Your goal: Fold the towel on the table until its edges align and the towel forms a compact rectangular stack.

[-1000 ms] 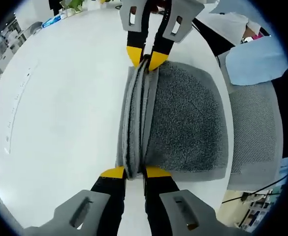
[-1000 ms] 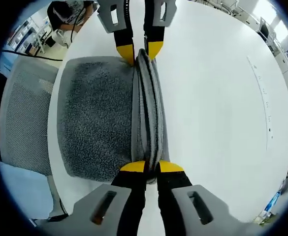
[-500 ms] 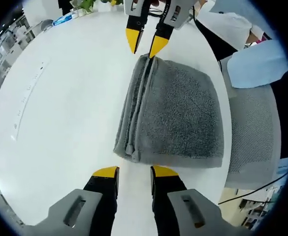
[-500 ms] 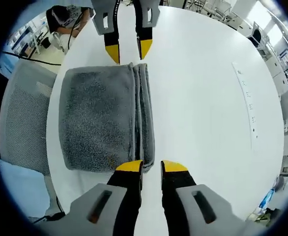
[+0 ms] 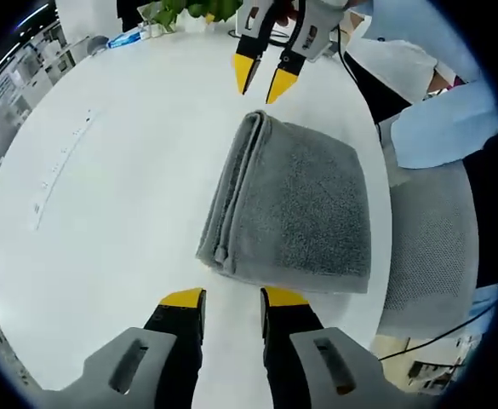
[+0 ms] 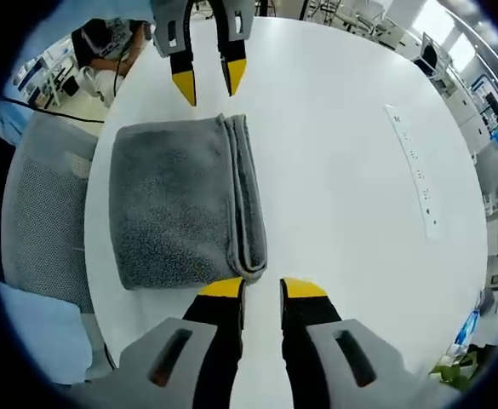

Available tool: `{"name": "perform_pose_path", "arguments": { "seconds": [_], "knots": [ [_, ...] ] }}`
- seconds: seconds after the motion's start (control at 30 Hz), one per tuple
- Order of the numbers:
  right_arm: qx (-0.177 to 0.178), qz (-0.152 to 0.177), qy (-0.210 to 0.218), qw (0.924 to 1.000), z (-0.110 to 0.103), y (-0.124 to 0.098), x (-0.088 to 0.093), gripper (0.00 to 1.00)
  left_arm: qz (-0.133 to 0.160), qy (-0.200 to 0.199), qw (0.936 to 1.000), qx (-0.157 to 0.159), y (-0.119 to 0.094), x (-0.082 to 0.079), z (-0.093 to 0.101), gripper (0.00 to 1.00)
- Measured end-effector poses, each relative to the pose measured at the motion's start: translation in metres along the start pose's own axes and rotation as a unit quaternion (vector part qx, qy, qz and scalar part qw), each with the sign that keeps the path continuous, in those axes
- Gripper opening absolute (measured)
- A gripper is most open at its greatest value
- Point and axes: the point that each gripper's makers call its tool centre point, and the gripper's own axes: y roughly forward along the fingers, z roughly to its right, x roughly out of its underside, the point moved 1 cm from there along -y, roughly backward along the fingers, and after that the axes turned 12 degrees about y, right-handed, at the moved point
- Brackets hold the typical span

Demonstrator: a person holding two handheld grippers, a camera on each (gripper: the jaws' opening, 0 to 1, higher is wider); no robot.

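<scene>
A grey towel [image 5: 291, 200] lies folded into a compact rectangular stack on the white table [image 5: 112, 196], its layered edges lined up along one side. My left gripper [image 5: 231, 297] stands open just short of the towel's near end, holding nothing. At the far end the right gripper [image 5: 264, 79] is open too, clear of the cloth. In the right gripper view the same towel [image 6: 176, 204] lies flat, my right gripper [image 6: 261, 287] is open at its near corner, and the left gripper [image 6: 207, 83] hangs open beyond the far end.
A grey mesh chair [image 5: 432, 247] stands against the table edge beside the towel, also seen as the chair [image 6: 40, 230]. A person's light blue sleeve [image 5: 440, 119] is near it. A white power strip [image 6: 412, 166] lies on the table. Plants [image 5: 189, 10] stand at the far edge.
Both grippers let go of the towel's folded edge, opened and drew back from its ends. The towel settled flat on the table.
</scene>
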Motion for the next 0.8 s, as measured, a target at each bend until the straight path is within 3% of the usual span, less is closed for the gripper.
{"name": "perform_pose_path", "arguments": {
  "seconds": [0.13, 0.23, 0.3, 0.37, 0.43, 0.53, 0.6, 0.67, 0.7, 0.8],
  "knots": [
    [-0.004, 0.008, 0.03, 0.9995, -0.009, -0.001, 0.005, 0.18, 0.02, -0.039, 0.999, -0.002, 0.002, -0.003, 0.002, 0.29],
    [-0.005, 0.02, 0.076, 0.9969, -0.009, 0.0, 0.006, 0.23, 0.04, -0.086, 0.9955, -0.004, 0.001, -0.002, 0.002, 0.31],
    [-0.011, 0.034, 0.15, 0.988, -0.013, -0.002, 0.007, 0.25, 0.067, -0.138, 0.9881, -0.009, 0.0, -0.003, 0.0, 0.34],
    [-0.028, 0.053, 0.191, 0.9797, -0.018, -0.003, 0.003, 0.25, 0.078, -0.192, 0.9783, -0.001, 0.0, -0.002, 0.002, 0.37],
    [-0.036, 0.061, 0.228, 0.971, -0.021, -0.004, 0.004, 0.27, 0.089, -0.24, 0.9666, -0.013, 0.001, 0.001, 0.0, 0.37],
    [-0.033, 0.064, 0.246, 0.9665, -0.019, -0.001, 0.007, 0.27, 0.12, -0.299, 0.9467, -0.011, 0.002, -0.001, 0.006, 0.38],
    [-0.033, 0.067, 0.263, 0.9619, -0.021, 0.0, 0.01, 0.28, 0.124, -0.323, 0.9382, -0.015, 0.004, 0.002, 0.011, 0.39],
    [-0.031, 0.069, 0.272, 0.9594, -0.022, 0.001, 0.013, 0.29, 0.115, -0.321, 0.9397, -0.024, 0.006, 0.01, 0.013, 0.39],
    [-0.031, 0.072, 0.276, 0.958, -0.023, 0.001, 0.013, 0.3, 0.113, -0.336, 0.9346, -0.031, 0.007, 0.012, 0.014, 0.4],
    [-0.03, 0.077, 0.294, 0.9521, -0.027, 0.003, 0.016, 0.31, 0.143, -0.367, 0.9188, -0.027, 0.008, 0.005, 0.02, 0.41]
  ]
}}
